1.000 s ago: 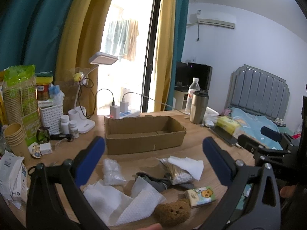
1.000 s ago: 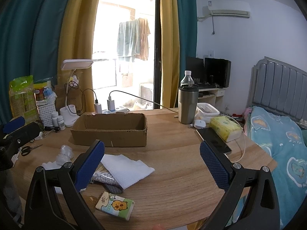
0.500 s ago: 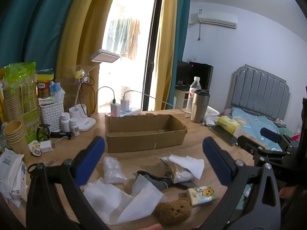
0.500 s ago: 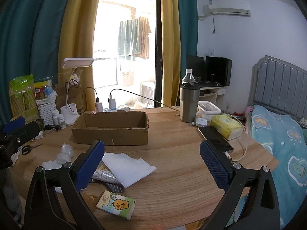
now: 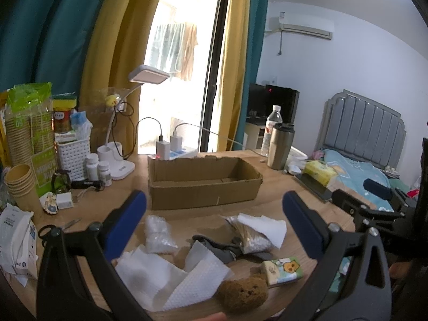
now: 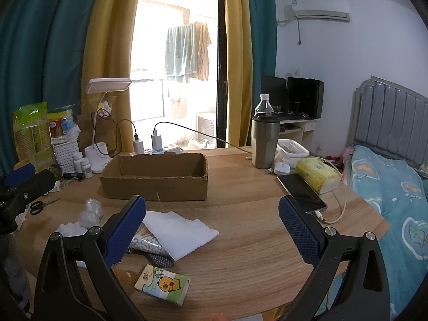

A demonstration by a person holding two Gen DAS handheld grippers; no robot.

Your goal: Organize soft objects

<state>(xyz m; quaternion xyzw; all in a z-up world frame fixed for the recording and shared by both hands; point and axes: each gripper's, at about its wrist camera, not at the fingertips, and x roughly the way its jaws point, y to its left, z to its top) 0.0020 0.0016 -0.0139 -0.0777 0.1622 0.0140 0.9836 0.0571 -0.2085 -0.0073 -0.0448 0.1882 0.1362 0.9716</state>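
An open cardboard box (image 5: pixel 203 180) (image 6: pixel 155 176) stands empty on the wooden table. In front of it lie white paper towels (image 5: pixel 171 281) (image 6: pixel 179 230), a bubble-wrap wad (image 5: pixel 157 234) (image 6: pixel 91 211), a bag of cotton swabs (image 5: pixel 251 238) (image 6: pixel 145 240), a grey cloth (image 5: pixel 219 246), a brown bear sponge (image 5: pixel 243 293) and a small tissue pack (image 5: pixel 282 270) (image 6: pixel 163 285). My left gripper (image 5: pixel 214 206) is open and empty above this pile. My right gripper (image 6: pixel 212 208) is open and empty over the table, right of the pile.
A steel tumbler (image 6: pixel 263 143), water bottle (image 6: pixel 263 105), phone (image 6: pixel 302 190) and yellow tissue pack (image 6: pixel 318 175) sit at the right. A lamp (image 5: pixel 117 160), pill bottles (image 5: pixel 97 167), white basket (image 5: pixel 72 155), paper cups (image 5: pixel 21 184) and scissors (image 6: pixel 40 204) crowd the left. A bed (image 6: pixel 396 187) is beyond the table's right edge.
Both grippers have risen and drawn back slightly, so the table items sit a little lower in view. Nothing was grasped or moved.
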